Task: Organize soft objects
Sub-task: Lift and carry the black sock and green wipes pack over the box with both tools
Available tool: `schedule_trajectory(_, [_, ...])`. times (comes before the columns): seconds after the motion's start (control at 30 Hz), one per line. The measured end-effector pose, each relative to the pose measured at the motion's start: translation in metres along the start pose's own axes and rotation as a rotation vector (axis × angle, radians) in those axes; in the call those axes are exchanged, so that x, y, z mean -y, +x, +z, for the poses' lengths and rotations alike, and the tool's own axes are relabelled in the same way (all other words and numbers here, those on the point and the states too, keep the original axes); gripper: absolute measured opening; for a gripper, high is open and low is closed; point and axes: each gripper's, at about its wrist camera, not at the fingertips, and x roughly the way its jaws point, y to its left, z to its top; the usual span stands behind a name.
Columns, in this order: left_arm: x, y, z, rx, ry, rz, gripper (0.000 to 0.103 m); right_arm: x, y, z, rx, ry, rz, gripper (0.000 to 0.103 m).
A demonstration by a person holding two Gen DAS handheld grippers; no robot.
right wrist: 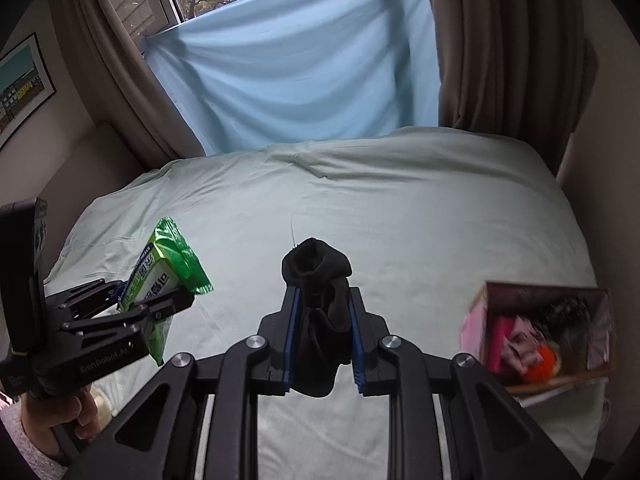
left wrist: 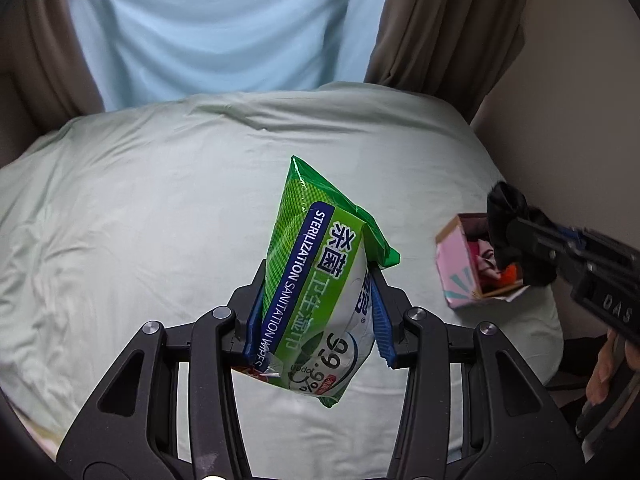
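My left gripper point(left wrist: 318, 316) is shut on a green pack of sanitation wipes point(left wrist: 320, 276) and holds it above the pale green bed point(left wrist: 140, 220). The pack also shows in the right wrist view point(right wrist: 166, 268), at the left. My right gripper point(right wrist: 323, 340) is shut on a black sock point(right wrist: 320, 300) and holds it above the bed. In the left wrist view the sock point(left wrist: 516, 236) hangs right over the pink cardboard box point(left wrist: 460, 272). The box point(right wrist: 540, 336) sits open on the bed's right side with pink, dark and orange soft items inside.
The bed point(right wrist: 400, 220) fills the middle of both views. Brown curtains point(right wrist: 500, 48) and a light blue sheet point(right wrist: 300, 72) over the window stand behind it. A wall point(left wrist: 580, 120) runs along the bed's right edge. A framed picture point(right wrist: 22, 80) hangs at the left.
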Motion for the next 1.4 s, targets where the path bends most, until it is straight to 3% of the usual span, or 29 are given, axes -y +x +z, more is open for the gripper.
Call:
schedule_trajectory(0.3, [0.076,-0.021,-0.015,0.002,-0.021,-0.002,0.041,0.043,-0.051,-0.032,-0.017,-0.026,0.017,0.021])
schedule_trajectory(0.57, [0.168,0.010,-0.007,-0.014,0.020,-0.019,0.041,0.140,-0.077,-0.048,-0.027,0.030,-0.027,0.021])
schedule_trajectory(1.07, [0.340,0.158,0.017,-0.181,0.127,-0.146,0.041,0.338,-0.051,-0.064,-0.103,0.229,-0.156,0.021])
schedule_trajectory(1.4, [0.414,0.267,0.000,-0.350,0.169,-0.177,0.041,0.417,-0.010,-0.087,-0.181,0.374,-0.214,0.021])
